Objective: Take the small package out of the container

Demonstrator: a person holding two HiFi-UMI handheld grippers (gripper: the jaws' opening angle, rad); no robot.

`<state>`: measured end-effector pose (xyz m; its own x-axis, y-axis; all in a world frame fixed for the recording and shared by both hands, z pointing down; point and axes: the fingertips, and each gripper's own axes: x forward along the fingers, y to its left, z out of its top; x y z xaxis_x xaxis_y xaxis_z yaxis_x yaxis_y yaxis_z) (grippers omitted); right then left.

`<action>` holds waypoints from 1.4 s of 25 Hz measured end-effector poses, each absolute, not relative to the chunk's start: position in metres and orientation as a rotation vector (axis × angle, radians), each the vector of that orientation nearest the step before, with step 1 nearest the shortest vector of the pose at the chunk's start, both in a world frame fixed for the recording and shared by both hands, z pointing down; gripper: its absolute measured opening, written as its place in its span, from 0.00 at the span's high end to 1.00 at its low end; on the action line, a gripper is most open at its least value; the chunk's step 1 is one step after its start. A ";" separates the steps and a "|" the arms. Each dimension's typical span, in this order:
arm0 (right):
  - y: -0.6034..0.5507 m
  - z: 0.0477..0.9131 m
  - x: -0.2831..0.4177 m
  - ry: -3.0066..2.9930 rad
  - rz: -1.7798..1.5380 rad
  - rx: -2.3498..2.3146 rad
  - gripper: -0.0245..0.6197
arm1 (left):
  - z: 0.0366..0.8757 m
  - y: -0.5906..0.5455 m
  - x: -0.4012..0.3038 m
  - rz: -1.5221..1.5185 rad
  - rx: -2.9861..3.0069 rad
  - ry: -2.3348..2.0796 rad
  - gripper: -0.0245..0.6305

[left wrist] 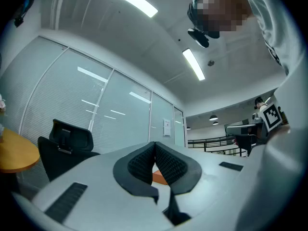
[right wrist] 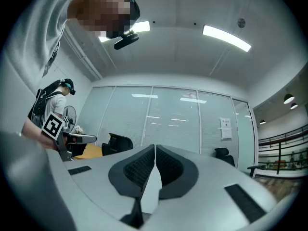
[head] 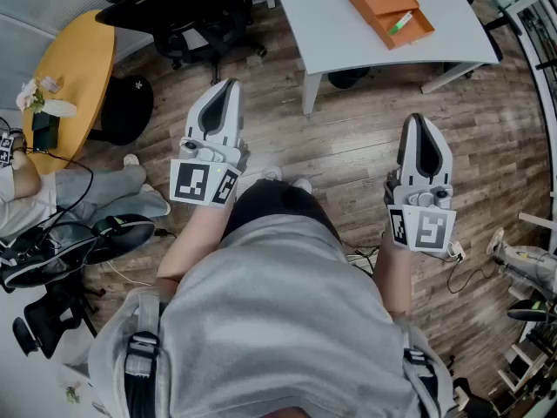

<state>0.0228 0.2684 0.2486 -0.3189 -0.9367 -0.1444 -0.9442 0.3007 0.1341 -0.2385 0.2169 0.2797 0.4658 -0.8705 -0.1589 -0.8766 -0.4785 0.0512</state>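
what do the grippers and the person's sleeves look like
Both the left gripper and right gripper are light grey tapered shells with a black inset, dark ribbed pads, and a cube of black-and-white square markers at the base. The person wears a grey top with black shoulder straps.

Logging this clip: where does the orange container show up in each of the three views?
Head view: orange container on the white table, top right.
Left gripper view: only an orange sliver, probably the orange container, low centre.
Right gripper view: not in it.
Shared landmark: the yellow round table, at the left in all three.
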 end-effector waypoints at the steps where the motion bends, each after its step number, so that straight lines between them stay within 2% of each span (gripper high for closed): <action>1: 0.269 0.249 0.024 2.496 0.289 -1.809 0.88 | 0.280 0.217 -0.237 0.253 -2.660 1.580 0.93; 21: 0.248 0.265 0.052 2.448 0.090 -1.763 0.88 | 0.287 0.192 -0.192 0.232 -2.720 1.503 0.93; 35: 0.138 0.275 0.093 2.372 -0.010 -1.792 0.88 | 0.288 0.056 -0.144 0.288 -2.784 1.391 0.93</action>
<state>0.0925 0.1376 0.2753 -0.2640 -0.9557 -0.1303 -0.9546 0.2782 -0.1067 -0.1436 0.0562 0.2884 0.5867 -0.7915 -0.1713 -0.7945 -0.6035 0.0673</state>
